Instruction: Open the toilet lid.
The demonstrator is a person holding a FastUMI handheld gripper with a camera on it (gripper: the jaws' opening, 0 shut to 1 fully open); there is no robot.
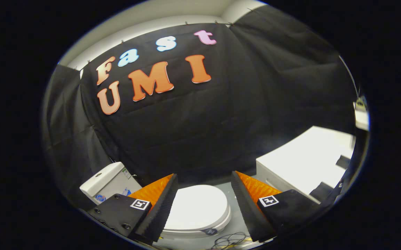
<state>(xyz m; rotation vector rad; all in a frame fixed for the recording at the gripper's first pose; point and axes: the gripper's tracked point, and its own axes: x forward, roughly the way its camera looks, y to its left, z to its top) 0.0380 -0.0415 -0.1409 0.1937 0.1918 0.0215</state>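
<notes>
A white toilet stands on the floor below my gripper (204, 180). Its lid (198, 208) lies flat and shut over the seat, seen between and beyond the two fingers. The white tank (108, 180) rises behind the lid, just past the left finger. My gripper is open, its orange-and-black fingers (158, 205) spread wide with nothing between them. It hangs well above the toilet and touches nothing.
A white cabinet (304, 163) stands to the right of the toilet, beyond the right finger. A loop of thin cable (230, 240) lies on the grey floor in front of the bowl. Black cloth walls close in the booth behind.
</notes>
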